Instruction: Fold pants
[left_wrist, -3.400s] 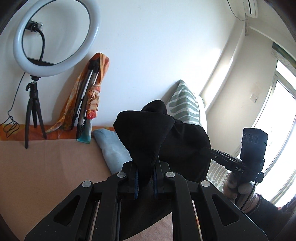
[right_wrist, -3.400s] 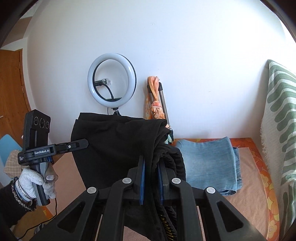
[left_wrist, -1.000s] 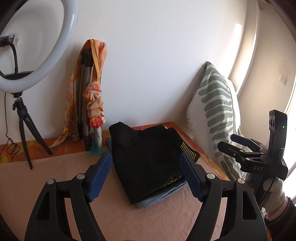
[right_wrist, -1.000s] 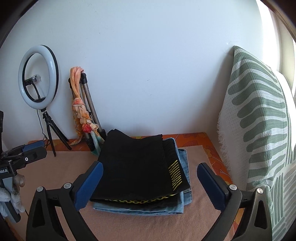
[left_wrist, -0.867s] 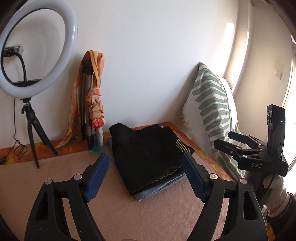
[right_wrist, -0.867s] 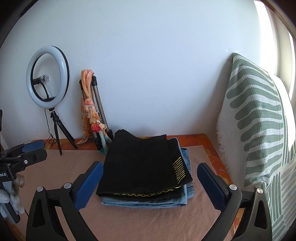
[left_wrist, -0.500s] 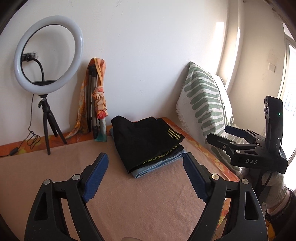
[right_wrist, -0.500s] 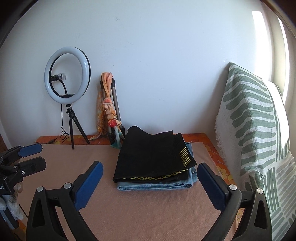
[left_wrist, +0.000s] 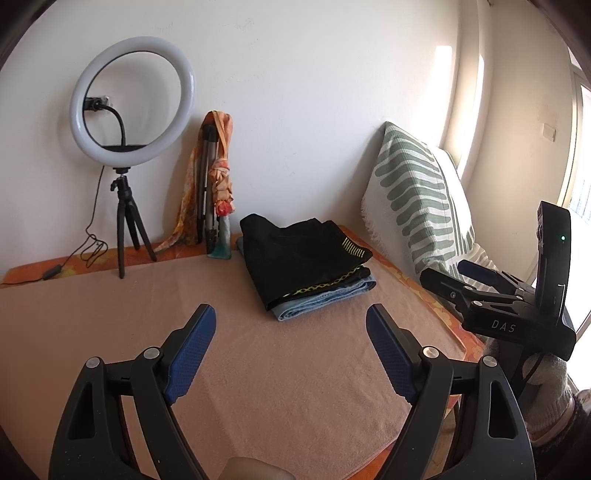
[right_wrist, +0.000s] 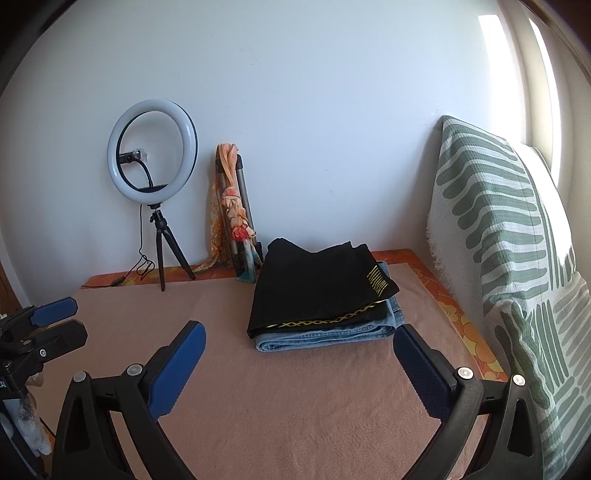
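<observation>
In the left wrist view, the folded black pants (left_wrist: 299, 258) with yellow trim lay flat on top of folded blue jeans (left_wrist: 325, 297), at the far side of the pink blanket (left_wrist: 258, 369) near the striped pillow (left_wrist: 413, 195). The left gripper (left_wrist: 291, 314) stood wide open and empty.

In the right wrist view, the black pants (right_wrist: 317, 288) were a neat rectangle on the jeans (right_wrist: 325, 334). The right gripper (right_wrist: 299, 332) was open too, with nothing between its jaws.
</observation>
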